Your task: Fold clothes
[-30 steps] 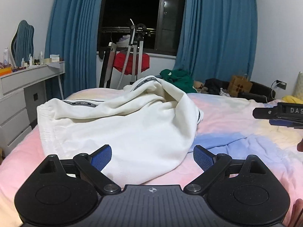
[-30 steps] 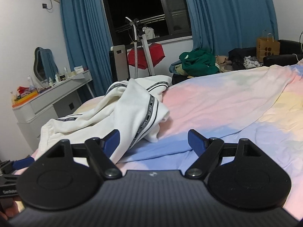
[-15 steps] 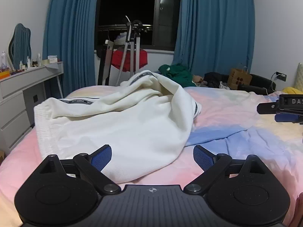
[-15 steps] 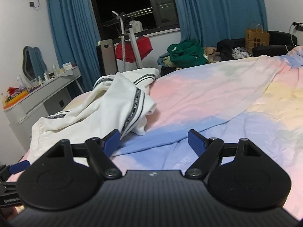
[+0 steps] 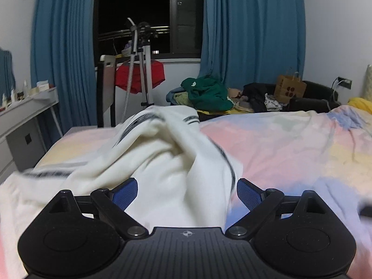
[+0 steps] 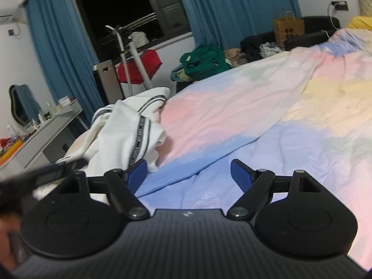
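Both grippers (image 5: pixel 187 191) (image 6: pixel 188 174) gape empty; the left has seemingly closed in over the white garment (image 5: pixel 162 158)

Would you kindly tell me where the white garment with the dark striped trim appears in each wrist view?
Left wrist view: the white garment fills the lower centre and left, heaped right in front of the camera.
Right wrist view: the white garment sits left of centre, at the edge of the pastel bedsheet.
Shared landmark: the green clothes pile under the window.

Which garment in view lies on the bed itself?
The white garment with black-striped trim, crumpled on the pastel bedsheet. The green garment and red garment sit beyond the bed.
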The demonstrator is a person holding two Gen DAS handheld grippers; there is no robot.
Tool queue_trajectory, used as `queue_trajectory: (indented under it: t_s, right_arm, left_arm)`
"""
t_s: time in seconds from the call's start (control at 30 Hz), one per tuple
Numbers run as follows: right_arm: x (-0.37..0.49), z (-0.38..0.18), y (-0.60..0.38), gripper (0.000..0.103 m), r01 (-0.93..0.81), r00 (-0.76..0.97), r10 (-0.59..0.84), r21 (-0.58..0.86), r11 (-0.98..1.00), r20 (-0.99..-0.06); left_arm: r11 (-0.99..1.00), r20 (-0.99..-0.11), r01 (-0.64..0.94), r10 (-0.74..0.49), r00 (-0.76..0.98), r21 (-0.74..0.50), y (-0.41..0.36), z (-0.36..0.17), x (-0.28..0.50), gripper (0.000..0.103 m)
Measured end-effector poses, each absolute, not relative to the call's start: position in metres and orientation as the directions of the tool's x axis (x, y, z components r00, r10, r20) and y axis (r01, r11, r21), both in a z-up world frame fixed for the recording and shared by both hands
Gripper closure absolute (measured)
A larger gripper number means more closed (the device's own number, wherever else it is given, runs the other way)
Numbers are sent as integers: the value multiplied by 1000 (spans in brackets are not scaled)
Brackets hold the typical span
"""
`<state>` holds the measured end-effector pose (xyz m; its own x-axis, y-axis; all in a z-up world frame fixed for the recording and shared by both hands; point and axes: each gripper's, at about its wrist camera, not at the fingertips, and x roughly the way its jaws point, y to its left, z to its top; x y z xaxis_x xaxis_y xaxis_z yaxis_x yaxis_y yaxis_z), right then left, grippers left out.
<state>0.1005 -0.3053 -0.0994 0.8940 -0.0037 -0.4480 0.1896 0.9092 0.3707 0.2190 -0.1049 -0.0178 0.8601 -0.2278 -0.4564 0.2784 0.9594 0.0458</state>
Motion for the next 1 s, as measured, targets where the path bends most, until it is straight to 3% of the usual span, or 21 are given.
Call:
queue_trajectory:
  t_s: [0.23, 0.33, 0.4, 0.5, 0.8, 1.0]
  right_arm:
    - [129, -127, -322, 22, 269, 855, -33, 386, 882, -518]
    - [139, -138, -333, 22, 312, 840, -49, 407, 858, -541]
    - [145, -145, -335, 22, 326, 831, -50, 412, 851, -554]
    - [151, -151, -337, 22, 332, 823, -48, 411, 849, -565]
    - [146, -146, -334, 22, 319, 836, -52, 406, 857, -547]
    - [135, -137, -329, 22, 266, 865, -14, 436, 860, -502]
  left_arm:
    - [956, -523, 283, -205, 827, 73, -167, -45, 314, 24]
    - [964, -569, 258, -180, 803, 59, -181, -61, 341, 47]
    - [967, -595, 248, -171, 785, 49, -185, -67, 354, 73]
    - [968, -587, 249, -184, 789, 30, -186, -62, 355, 94]
    - [918, -450, 388, -314, 836, 79, -174, -2, 246, 98]
    - [878, -454, 477, -406, 793, 49, -141, 3, 136, 98]
